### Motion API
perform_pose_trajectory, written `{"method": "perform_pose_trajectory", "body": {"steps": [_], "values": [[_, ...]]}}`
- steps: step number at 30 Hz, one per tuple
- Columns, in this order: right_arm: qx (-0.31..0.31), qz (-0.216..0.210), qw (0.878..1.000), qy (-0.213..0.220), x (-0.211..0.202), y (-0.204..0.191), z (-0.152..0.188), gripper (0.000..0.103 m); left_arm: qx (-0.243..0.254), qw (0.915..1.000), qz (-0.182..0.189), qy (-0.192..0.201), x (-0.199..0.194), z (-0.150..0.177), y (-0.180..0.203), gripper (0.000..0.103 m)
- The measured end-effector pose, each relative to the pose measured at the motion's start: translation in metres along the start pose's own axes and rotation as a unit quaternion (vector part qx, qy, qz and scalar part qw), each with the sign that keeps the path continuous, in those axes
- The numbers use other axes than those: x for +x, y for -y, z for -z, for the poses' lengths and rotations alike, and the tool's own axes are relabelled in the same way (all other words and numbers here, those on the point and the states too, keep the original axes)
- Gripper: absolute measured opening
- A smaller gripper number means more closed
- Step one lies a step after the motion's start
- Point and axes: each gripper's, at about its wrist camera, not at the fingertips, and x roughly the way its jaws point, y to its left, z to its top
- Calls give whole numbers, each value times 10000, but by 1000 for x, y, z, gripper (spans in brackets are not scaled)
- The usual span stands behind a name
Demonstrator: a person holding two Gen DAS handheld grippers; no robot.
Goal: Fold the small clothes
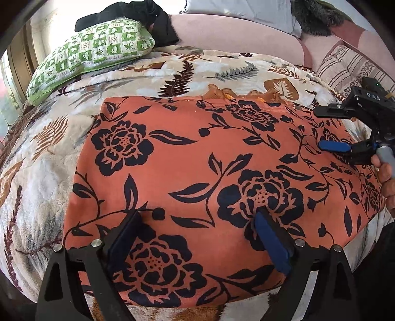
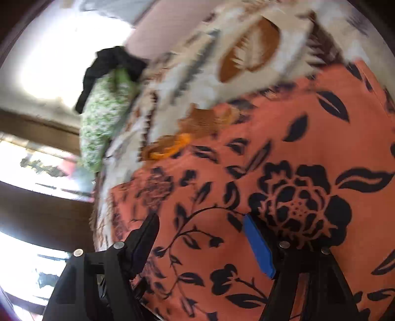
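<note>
An orange garment with black flower print (image 1: 197,172) lies spread flat on the bed, with a frilly orange trim (image 1: 222,95) at its far edge. My left gripper (image 1: 197,217) is open and empty just above the garment's near part. My right gripper (image 1: 328,128) shows at the garment's right side in the left wrist view, held by a hand (image 1: 387,177), fingers apart. In the blurred right wrist view the right gripper (image 2: 200,222) is open over the same garment (image 2: 284,185), empty.
A leaf-patterned blanket (image 1: 49,160) covers the bed. A green checked pillow (image 1: 91,54) with black clothes (image 1: 138,14) on it lies at the far left. A pink headboard (image 1: 234,32) and a striped cushion (image 1: 345,66) stand behind.
</note>
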Motion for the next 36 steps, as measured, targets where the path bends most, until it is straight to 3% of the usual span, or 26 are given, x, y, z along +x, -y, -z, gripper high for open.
{"method": "perform_pose_trajectory", "body": {"steps": [4,7,10,13,17,19,23,26,27,28,33,36], "values": [[-477,-113,9987,141,-12,-25,-5,74,-60,9999,70,44,4,3,-5,94],[-263,346,9986,291,-1,-2,-24,76,42,10000,7,67,5,4,-1,95],[108,3,9995,291,-8,13,-33,75,28,10000,63,41,3,3,-4,95],[-387,8,9973,618,-33,-2,-42,75,37,10000,37,51,3,4,-2,95],[112,750,9933,868,-43,45,-71,74,28,10000,62,-6,2,3,-3,95],[582,167,9939,919,-51,68,-76,72,-13,10000,46,-26,-4,1,-6,95],[-59,290,9924,1192,-76,47,-73,75,-183,9995,-16,269,-25,2,-17,95],[255,784,9906,1089,-72,76,-80,74,-272,9992,-254,170,-24,7,-29,95],[319,667,9916,1064,-72,84,-81,72,-320,9989,-331,44,-21,8,-33,95],[341,577,9913,1130,-76,84,-79,72,-395,9984,-396,-30,-20,9,-38,95],[-261,523,9899,1292,-100,47,-54,74,-701,9964,-374,309,-39,13,-54,95],[-494,355,9898,1290,-116,26,-19,74,-664,9953,-704,89,-28,21,-58,95]]}}
